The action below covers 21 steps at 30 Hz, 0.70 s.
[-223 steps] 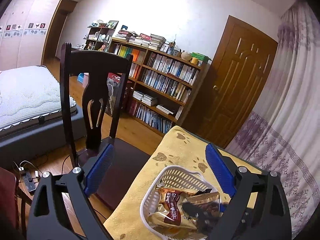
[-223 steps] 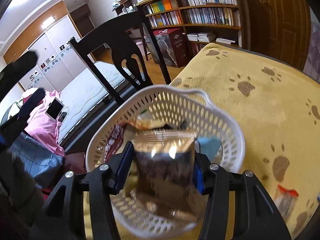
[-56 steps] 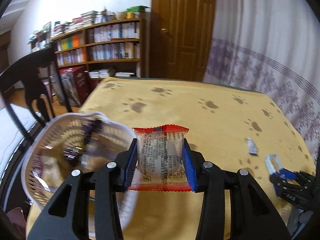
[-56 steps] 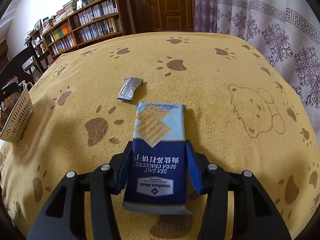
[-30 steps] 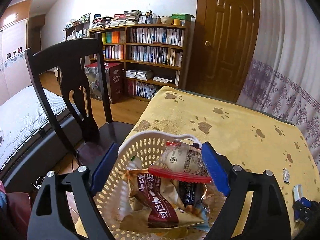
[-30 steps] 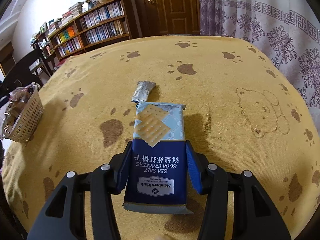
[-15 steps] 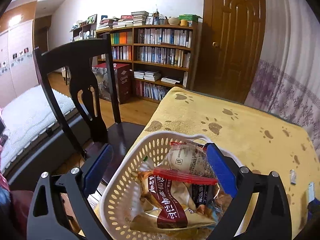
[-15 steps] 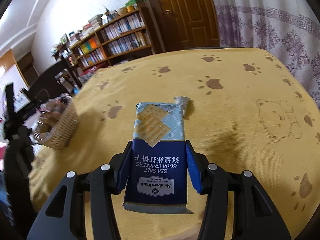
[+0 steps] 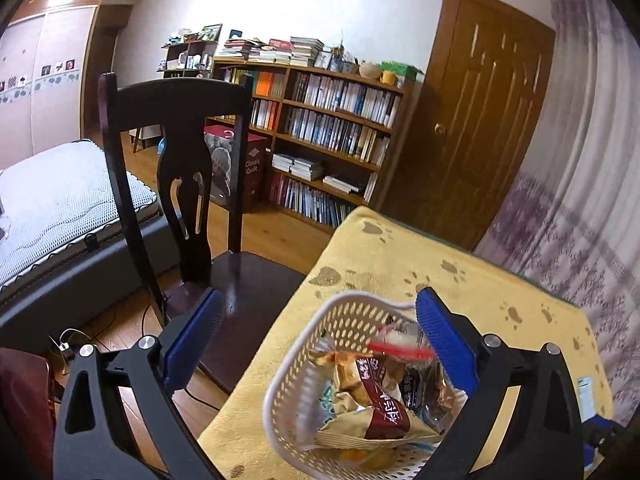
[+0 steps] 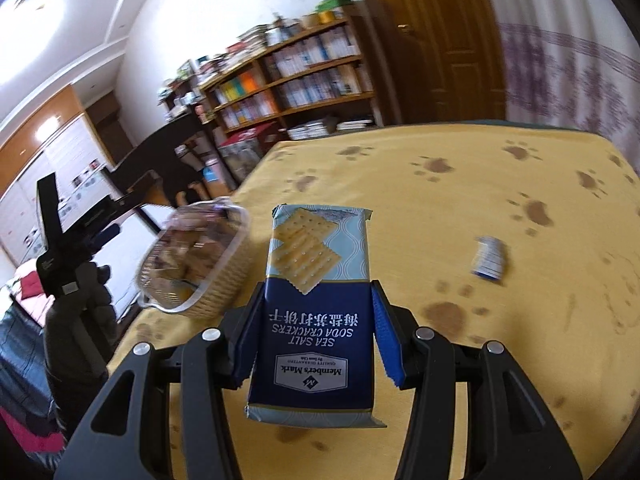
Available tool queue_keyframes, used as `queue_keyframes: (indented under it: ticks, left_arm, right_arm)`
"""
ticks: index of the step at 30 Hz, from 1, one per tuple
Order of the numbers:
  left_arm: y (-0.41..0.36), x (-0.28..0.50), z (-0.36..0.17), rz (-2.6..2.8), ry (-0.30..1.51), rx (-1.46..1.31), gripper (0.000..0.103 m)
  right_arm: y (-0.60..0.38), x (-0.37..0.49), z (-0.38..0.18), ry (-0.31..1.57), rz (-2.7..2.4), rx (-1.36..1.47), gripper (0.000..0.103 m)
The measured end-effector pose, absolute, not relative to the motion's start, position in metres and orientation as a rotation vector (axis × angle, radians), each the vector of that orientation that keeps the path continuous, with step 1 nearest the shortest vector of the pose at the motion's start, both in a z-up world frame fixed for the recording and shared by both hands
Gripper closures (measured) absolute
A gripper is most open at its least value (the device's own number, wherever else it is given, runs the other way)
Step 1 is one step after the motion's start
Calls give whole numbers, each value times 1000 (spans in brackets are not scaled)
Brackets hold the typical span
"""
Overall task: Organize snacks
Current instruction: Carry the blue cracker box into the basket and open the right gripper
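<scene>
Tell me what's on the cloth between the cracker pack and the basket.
Nothing: in the right wrist view only bare yellow cloth separates the cracker pack, clamped in the right gripper, from the basket.

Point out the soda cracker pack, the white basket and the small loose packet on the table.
soda cracker pack (image 10: pixel 316 320): right wrist view, on its dark blue printed front.
white basket (image 9: pixel 352 312): left wrist view, on its perforated far wall.
small loose packet (image 10: pixel 489 258): right wrist view, on its blurred wrapper.

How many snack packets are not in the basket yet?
2: the blue soda cracker packet clamped in the right gripper, and a small blue-white wrapper lying on the yellow tablecloth.
</scene>
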State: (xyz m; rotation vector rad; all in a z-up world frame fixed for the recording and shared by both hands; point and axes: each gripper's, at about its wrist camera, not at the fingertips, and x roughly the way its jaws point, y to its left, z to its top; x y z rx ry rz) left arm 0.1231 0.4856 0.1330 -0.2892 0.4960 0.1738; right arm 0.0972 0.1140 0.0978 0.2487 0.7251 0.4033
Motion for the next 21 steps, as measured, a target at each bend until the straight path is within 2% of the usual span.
queue_keyframes:
  ticks: [10,21]
  left_arm:
    - [505,112,143,210,455,-346,4]
    - [526,110,144,220,445,-413,4]
  right_arm:
    - [211,121,111,792,639,238,53]
    - [283,154,89,884,661,162,53]
